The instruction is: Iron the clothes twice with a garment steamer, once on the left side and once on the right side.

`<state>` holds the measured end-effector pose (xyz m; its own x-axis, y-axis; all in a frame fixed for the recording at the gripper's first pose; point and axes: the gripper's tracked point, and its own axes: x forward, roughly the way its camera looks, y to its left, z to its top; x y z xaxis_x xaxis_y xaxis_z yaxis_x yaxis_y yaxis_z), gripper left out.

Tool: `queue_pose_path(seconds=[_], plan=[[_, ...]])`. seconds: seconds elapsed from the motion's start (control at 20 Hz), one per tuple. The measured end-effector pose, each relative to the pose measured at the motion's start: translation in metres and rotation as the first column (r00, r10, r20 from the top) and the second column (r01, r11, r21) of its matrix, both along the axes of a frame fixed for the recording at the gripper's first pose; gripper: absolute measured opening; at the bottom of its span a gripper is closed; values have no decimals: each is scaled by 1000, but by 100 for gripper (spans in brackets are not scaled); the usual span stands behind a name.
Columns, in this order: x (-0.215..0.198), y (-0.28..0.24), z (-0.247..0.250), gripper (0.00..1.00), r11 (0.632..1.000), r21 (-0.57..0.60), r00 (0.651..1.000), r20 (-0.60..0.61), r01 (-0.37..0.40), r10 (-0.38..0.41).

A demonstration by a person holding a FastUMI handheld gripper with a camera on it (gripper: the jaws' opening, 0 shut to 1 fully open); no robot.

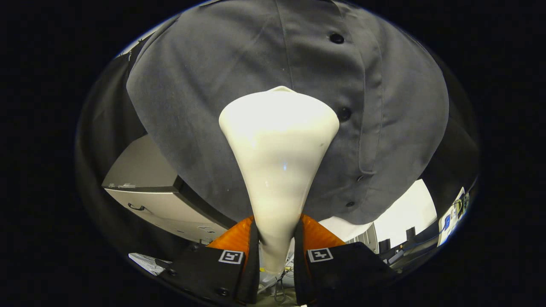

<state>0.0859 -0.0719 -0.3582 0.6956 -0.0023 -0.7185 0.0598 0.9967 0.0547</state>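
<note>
A white garment steamer (278, 157) stands between the two fingers, its narrow neck pinched by them and its wide head fanning out ahead. My gripper (276, 238) is shut on that neck. Right behind the head hangs a grey button-up shirt (213, 85). The steamer head lies against the shirt just left of the button placket (341, 76), whose dark buttons (344, 114) run down beside the head. The shirt's lower hem curves just above the fingers.
A grey cabinet with a dark-edged top (147, 187) stands below the shirt on the left. A bright white surface (405, 211) and some dark equipment lie beyond the shirt's hem on the right. Black cloth hangs on both sides.
</note>
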Motion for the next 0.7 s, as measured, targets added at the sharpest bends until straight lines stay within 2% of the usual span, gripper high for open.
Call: queue_pose_path(seconds=[0.7], plan=[[-30,-36,-100,41,998,24,986,-159,59,-54]])
